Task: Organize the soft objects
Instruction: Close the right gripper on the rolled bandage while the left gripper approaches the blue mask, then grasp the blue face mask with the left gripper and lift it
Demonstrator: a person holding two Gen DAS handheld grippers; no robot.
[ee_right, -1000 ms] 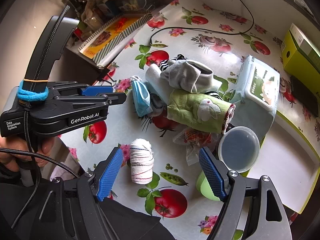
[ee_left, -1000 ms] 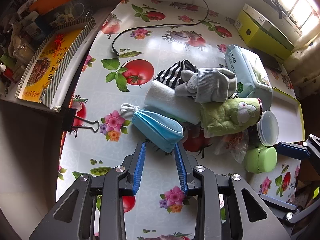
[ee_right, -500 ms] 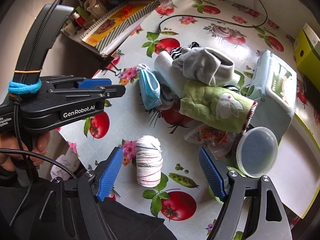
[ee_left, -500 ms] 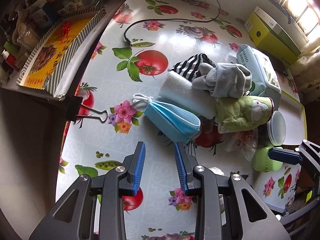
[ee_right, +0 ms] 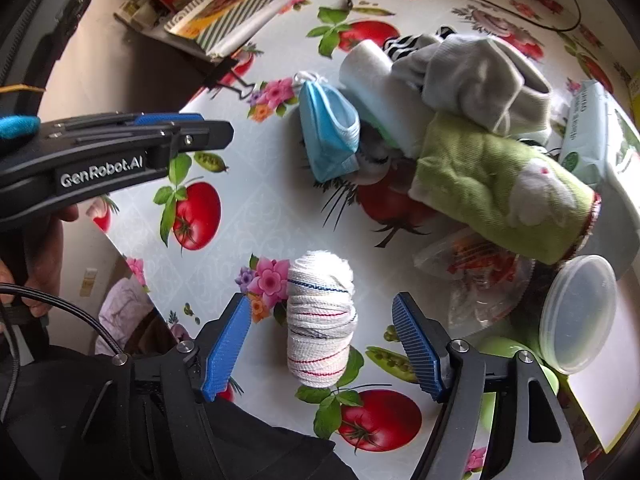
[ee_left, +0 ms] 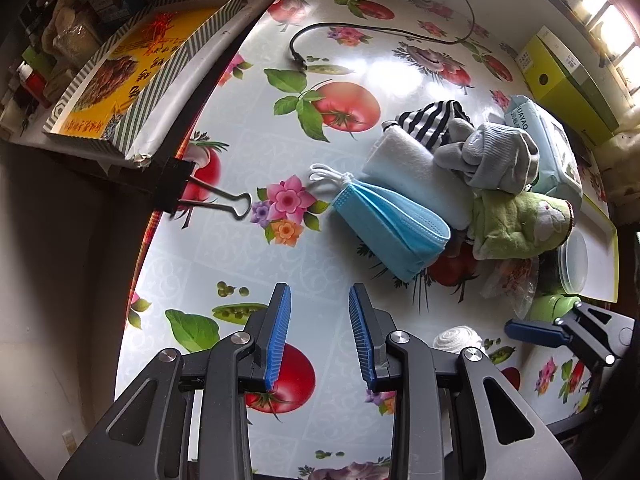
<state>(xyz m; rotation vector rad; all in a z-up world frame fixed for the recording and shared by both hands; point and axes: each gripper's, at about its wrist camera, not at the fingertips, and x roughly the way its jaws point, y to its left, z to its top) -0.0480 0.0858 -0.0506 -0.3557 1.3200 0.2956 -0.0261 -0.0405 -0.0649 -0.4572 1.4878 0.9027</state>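
Right gripper (ee_right: 322,354) pointed steeply down over the roll (ee_right: 322,318), a white woven cloth wound tight with thin red and blue stripes, and its jaws were closing. The roll stood between the two blue pads (ee_right: 227,350), but neither pad touched it; a gap showed on each side, the wider one on the right. Left gripper (ee_left: 319,334) hung with its jaws spread part way and nothing between them, above bare tablecloth (ee_left: 248,184).

Taking the roll as the landmark: it lay alone on the cloth, apart from the other soft things. Beyond it was the pile. The mask (ee_right: 328,134), blue and folded, lay beyond and slightly left of the roll, well apart from it. The green towel (ee_right: 500,184) lay beyond and to the right, with the grey sock (ee_right: 476,76) on top of the pile behind it, and a white towel (ee_right: 372,76) and a striped cloth (ee_right: 404,42) further back. The tub (ee_right: 576,314), a clear lidded one, sat to the right of the roll. The left gripper was off to the roll's left.

The step in hand looked like picking up the roll, presumably to put it with the pile. The next move likely called for finishing the close across the roll's middle, centred so both pads met it together. The roll seemed firm enough to take a squeeze, though a lopsided pinch could tip it or push it sideways.
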